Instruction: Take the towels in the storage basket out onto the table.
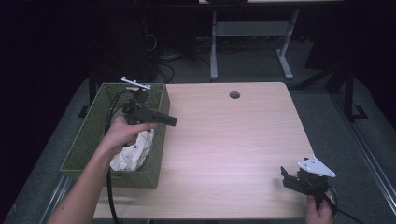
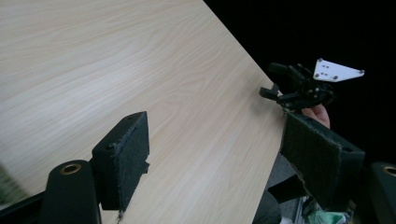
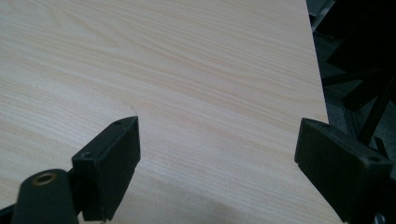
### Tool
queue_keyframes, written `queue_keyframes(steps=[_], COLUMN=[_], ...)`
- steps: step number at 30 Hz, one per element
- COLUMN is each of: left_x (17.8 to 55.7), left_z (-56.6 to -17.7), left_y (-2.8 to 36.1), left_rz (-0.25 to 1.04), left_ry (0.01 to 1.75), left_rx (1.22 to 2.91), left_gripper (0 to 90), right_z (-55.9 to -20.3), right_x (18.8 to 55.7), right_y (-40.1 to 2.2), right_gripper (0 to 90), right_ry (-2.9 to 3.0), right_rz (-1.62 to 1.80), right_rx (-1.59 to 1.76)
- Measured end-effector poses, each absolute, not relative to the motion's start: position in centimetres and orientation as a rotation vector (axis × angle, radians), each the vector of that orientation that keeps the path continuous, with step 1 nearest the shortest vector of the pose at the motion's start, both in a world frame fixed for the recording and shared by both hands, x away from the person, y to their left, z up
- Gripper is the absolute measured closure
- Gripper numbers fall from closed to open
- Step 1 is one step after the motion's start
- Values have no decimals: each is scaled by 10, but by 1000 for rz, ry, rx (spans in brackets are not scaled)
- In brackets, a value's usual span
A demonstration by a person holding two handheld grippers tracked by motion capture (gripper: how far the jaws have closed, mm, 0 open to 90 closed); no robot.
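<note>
Two black handheld grippers are in play, both with jaws spread wide and nothing between them. In the high view the left gripper [image 1: 161,117] hovers at about 9 o'clock on the pale wood-grain table [image 1: 233,140], poised over the right-hand wall of the green woven rectangular basket [image 1: 93,135], its jaws pointing towards 3 o'clock. A crumpled white cloth with yellowish print [image 1: 133,151] lies inside the basket, just below the hand, at its near end. The right gripper [image 1: 292,179] rests far off at about 5 o'clock, near the table's front corner, also empty.

Judging from this, the cloth is the thing to be fetched. The risks: a jaw could catch the basket's wall on the way down and shove or tip the basket, which looks to overhang the table's left edge; or the pads could pinch only a loose fold, so the cloth slips free on lifting. The trailing cable could also snag the rim.
</note>
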State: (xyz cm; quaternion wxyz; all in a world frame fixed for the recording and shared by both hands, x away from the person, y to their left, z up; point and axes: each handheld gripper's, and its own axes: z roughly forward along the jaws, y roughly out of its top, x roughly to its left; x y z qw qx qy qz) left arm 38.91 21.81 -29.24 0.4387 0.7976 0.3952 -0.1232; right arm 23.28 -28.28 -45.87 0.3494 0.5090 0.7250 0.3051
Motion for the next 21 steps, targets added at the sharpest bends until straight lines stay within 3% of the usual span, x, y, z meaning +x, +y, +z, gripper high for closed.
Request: queue_keyframes(steps=[21], left_x=[401], left_z=[-325], left_y=[301], left_rz=[-208], left_ry=[1277], left_rx=[1971], left_gripper=[237], right_z=[-462], right_x=[234], right_y=[-282], right_gripper=[139], right_ry=[1889], right_rz=[777], right_rx=[1332])
